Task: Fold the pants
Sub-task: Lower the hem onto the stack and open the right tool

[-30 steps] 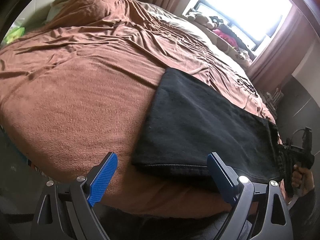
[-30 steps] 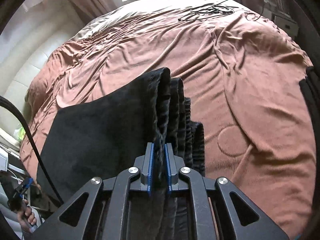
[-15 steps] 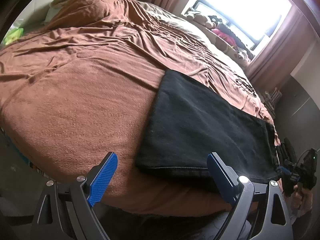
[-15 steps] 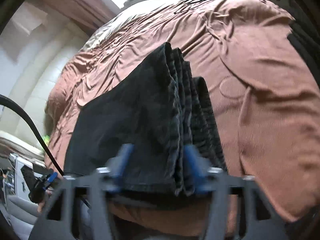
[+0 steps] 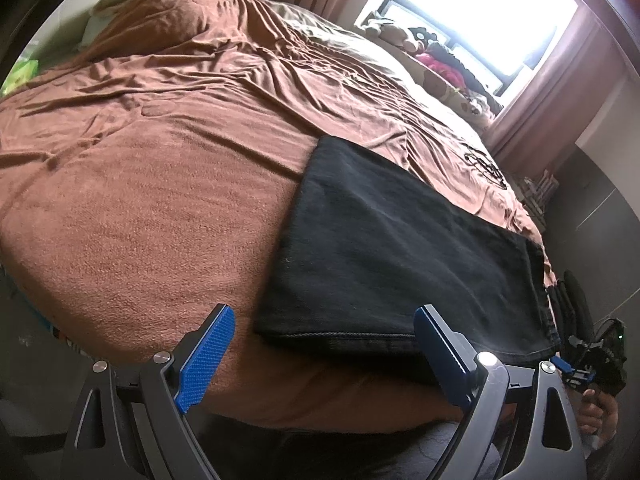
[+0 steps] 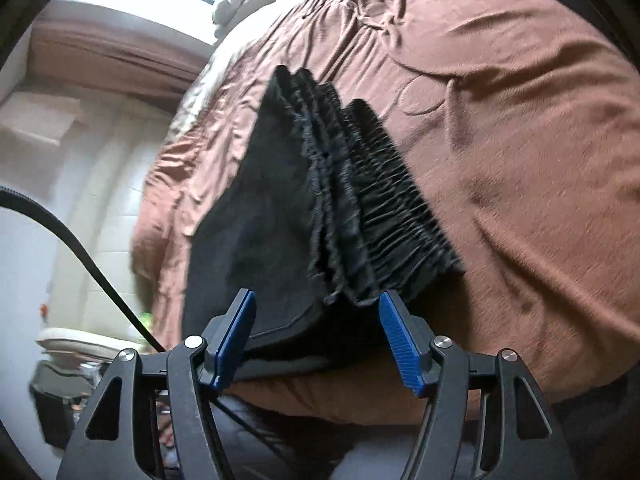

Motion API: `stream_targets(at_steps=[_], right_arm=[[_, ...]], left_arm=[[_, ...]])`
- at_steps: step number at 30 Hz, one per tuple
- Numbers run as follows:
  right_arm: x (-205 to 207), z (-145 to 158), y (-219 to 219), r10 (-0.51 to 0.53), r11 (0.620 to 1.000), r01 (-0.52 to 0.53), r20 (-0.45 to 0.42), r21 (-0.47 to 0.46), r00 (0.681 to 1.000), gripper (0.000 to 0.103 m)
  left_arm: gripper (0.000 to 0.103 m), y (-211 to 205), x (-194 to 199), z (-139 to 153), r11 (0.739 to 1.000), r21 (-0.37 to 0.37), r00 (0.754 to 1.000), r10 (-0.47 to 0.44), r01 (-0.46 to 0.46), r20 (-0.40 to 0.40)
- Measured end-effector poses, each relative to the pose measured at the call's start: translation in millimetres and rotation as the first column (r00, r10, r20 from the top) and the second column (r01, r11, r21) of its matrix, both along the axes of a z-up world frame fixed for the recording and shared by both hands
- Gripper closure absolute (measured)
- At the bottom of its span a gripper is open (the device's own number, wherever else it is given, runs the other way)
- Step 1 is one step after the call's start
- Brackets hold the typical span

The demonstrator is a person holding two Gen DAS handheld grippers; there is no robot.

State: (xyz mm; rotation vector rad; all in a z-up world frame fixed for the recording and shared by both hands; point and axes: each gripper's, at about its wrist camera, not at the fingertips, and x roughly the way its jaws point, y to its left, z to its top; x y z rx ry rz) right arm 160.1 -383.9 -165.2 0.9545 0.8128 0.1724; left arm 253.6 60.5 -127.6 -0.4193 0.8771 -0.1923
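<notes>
At lower centre, left tongs (image 5: 320, 360): spread wide, empty, angled down at the pants (image 5: 400, 248) hem.
Right tongs (image 6: 316, 336): apart, empty, before the waistband (image 6: 380, 200).
Bed (image 5: 140, 200): under the pants.

One pair of black pants (image 5: 400, 248) is lying folded on one brown blanket (image 5: 160, 200), toward four o'clock in the left wrist view. Two grippers are showing: the left gripper (image 5: 324, 354) at six o'clock there, and the right gripper (image 6: 316, 336) at six o'clock in its own view. Four blue pads are showing, two on each gripper. One window (image 5: 480, 16) is glowing at one o'clock. One black cable (image 6: 80, 248) is crossing at nine o'clock in the right wrist view.
</notes>
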Motion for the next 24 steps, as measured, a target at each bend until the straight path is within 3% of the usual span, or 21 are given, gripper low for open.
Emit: stream_targets(at_steps=[9, 16, 21, 24], right_arm=[[10, -21, 8, -0.005, 0.998, 0.006, -0.013, 0.061, 1.0, 0.04], [7, -5, 12, 0.001, 0.995, -0.012, 0.112, 0.103, 0.994, 0.043], [19, -31, 15, -0.012, 0.995, 0.011, 0.008, 0.095, 1.0, 0.043], [22, -38, 19, 0.001, 0.993, -0.001, 0.0, 0.118, 1.0, 0.043]], left_arm=[[0.011, -4, 0, -2, 1.0, -0.003, 1.0, -0.007, 0.007, -0.005], [0.011, -3, 2, -4, 1.0, -0.007, 1.0, -0.002, 0.002, -0.005], [0.011, -1, 2, -8, 1.0, -0.008, 1.0, 0.001, -0.001, -0.017], [0.011, 1, 3, -12, 1.0, -0.008, 1.0, 0.006, -0.006, -0.027]])
